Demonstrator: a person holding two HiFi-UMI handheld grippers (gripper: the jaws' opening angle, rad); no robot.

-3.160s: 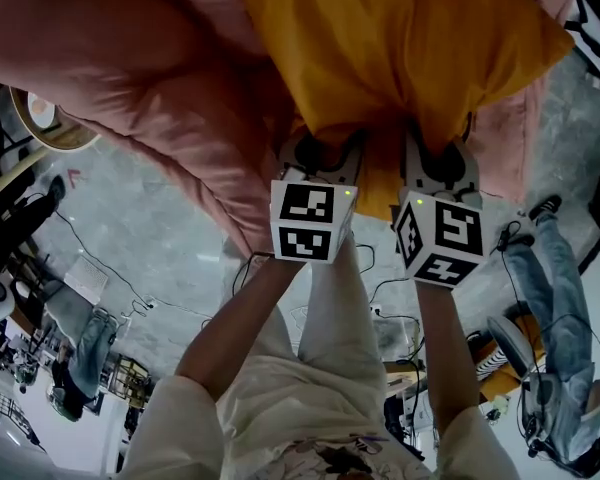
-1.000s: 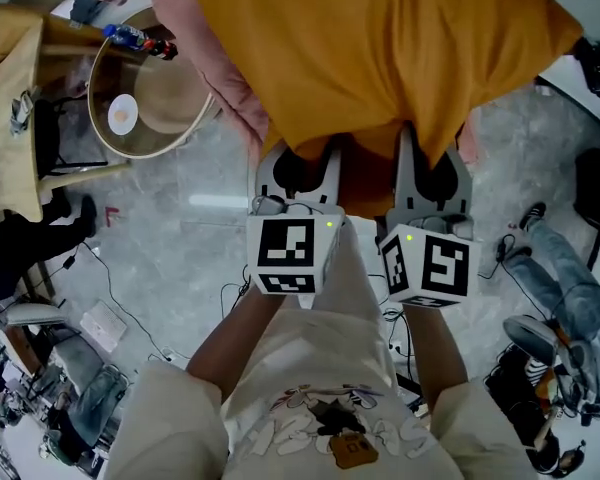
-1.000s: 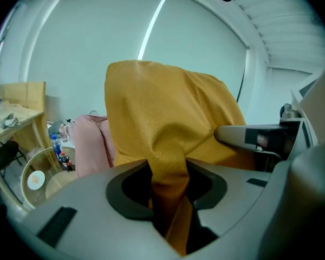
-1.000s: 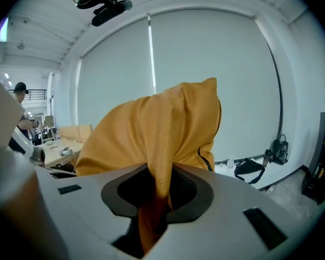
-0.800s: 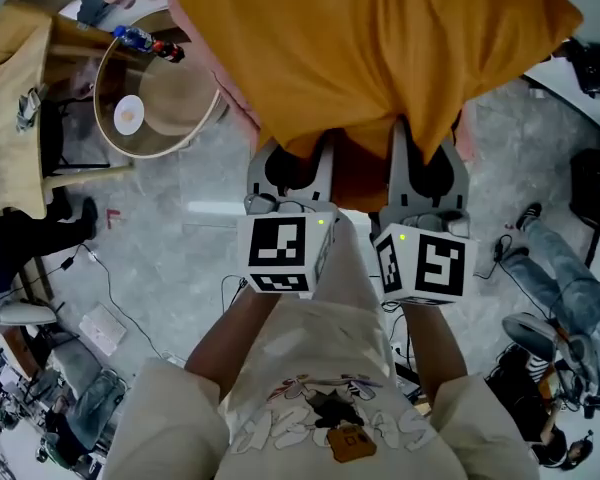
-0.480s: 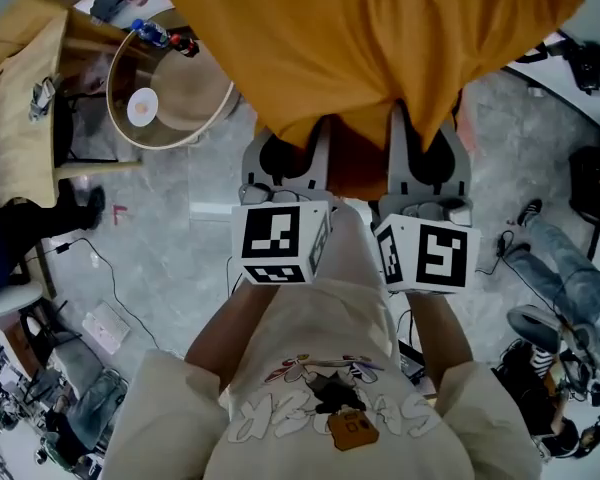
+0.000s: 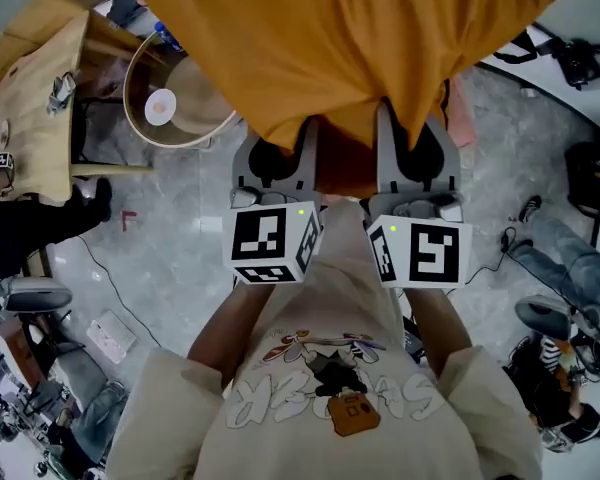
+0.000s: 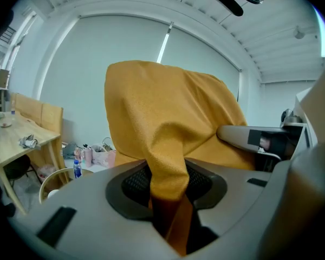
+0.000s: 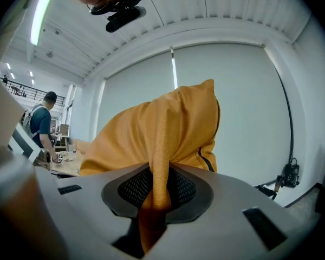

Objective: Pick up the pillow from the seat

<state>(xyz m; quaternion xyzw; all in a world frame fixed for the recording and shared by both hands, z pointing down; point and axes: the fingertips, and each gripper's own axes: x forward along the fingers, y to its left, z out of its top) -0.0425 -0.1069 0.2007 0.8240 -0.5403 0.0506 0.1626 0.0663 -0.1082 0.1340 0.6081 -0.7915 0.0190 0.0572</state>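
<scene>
The orange pillow (image 7: 350, 43) fills the top of the head view and hangs in the air off its lower edge. My left gripper (image 7: 278, 150) is shut on a fold of that edge, and my right gripper (image 7: 412, 140) is shut on another fold beside it. In the left gripper view the pillow (image 8: 168, 107) rises as a bunched ridge from between the jaws of the left gripper (image 8: 167, 186). The right gripper view shows the same: pillow cloth (image 9: 168, 129) pinched in the right gripper (image 9: 156, 191). The fingertips are hidden under the cloth in the head view.
A round rattan side table (image 7: 165, 103) with a white dish stands at the left, beside a wooden table (image 7: 30, 88). Cables lie on the grey floor (image 7: 170, 258). A person's legs (image 7: 570, 258) show at the right. A strip of pink seat (image 7: 460, 108) peeks out by the pillow.
Both grippers have risen with the pillow still pinched in them. The pink seat that lay under the pillow has slid almost fully out of the head view.
</scene>
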